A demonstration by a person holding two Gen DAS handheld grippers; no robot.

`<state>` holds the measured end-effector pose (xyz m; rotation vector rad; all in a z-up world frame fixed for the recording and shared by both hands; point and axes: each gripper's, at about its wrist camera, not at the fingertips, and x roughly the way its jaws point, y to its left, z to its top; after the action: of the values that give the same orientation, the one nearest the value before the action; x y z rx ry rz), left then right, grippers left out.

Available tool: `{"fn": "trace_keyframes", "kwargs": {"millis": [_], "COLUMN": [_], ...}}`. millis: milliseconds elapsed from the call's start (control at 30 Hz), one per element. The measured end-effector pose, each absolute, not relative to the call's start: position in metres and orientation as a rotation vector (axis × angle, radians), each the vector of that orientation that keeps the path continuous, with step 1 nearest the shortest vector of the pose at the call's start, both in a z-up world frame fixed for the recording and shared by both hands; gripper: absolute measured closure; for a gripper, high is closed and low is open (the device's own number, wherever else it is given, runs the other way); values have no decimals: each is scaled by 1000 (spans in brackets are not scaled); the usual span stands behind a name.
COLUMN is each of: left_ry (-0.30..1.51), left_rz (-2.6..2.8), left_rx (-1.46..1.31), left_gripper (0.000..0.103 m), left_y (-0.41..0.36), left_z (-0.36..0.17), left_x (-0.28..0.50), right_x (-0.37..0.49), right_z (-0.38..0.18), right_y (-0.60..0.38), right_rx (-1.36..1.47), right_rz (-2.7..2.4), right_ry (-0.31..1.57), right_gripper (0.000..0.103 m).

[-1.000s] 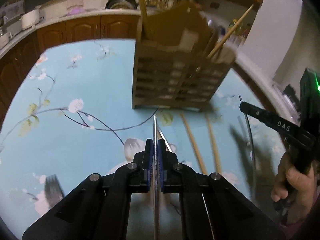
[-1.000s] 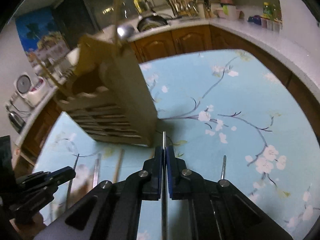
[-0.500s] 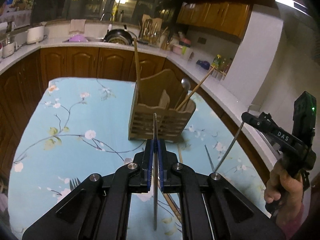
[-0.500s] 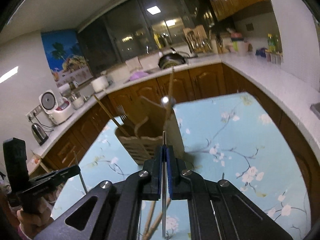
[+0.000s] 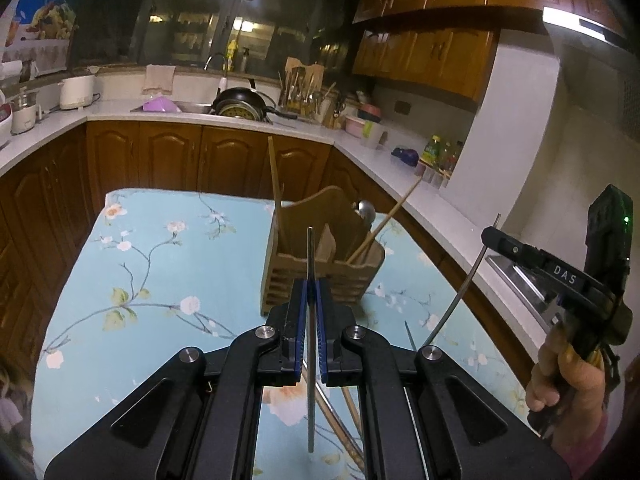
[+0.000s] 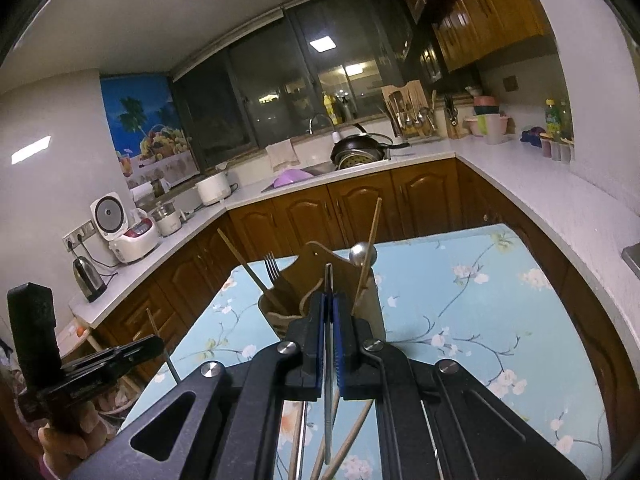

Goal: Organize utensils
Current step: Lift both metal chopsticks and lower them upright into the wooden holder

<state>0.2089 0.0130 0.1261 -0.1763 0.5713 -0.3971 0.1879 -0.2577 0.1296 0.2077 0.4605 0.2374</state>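
Note:
My left gripper (image 5: 310, 286) is shut on a thin metal utensil handle (image 5: 310, 248) that stands edge-on between the pads, above the table. Beyond it stands the slatted wooden utensil holder (image 5: 320, 272) with chopsticks and a spoon (image 5: 366, 210) in it. My right gripper (image 6: 329, 300) is shut on another thin metal utensil (image 6: 328, 276), level with the holder (image 6: 316, 264), where a fork (image 6: 272, 266) also stands. The left wrist view shows the right gripper (image 5: 490, 236) with its curved utensil (image 5: 460, 292) hanging below it. Loose chopsticks (image 5: 340, 420) lie on the cloth under both grippers.
The table wears a light blue floral cloth (image 5: 160, 260). A small metal piece (image 5: 410, 334) lies right of the holder. Wooden cabinets and a white counter (image 6: 540, 184) wrap around the table. A sink with a dark wok (image 5: 240, 106) sits at the back.
Both grippers have risen from the table, each carrying its metal utensil. The holder now sits lower and farther off, and the kitchen behind has come into view.

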Motion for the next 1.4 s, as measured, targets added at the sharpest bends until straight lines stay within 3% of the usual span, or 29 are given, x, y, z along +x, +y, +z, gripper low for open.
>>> {"fn": "trace_keyframes", "kwargs": {"millis": [833,1400], "left_ry": [267,341], "left_rz": [-290,-217], "left_rx": [-136,-145], "left_gripper": [99,99], "left_y": [-26,-38], "left_z": [227,128], "left_x": [304,336], "right_x": [260,285], "right_z": [192,120], "right_y": [-253,-258], "right_rx": [165,200], "right_rz": [191,136], "right_ry": [228,266], "right_gripper": [99,99]}}
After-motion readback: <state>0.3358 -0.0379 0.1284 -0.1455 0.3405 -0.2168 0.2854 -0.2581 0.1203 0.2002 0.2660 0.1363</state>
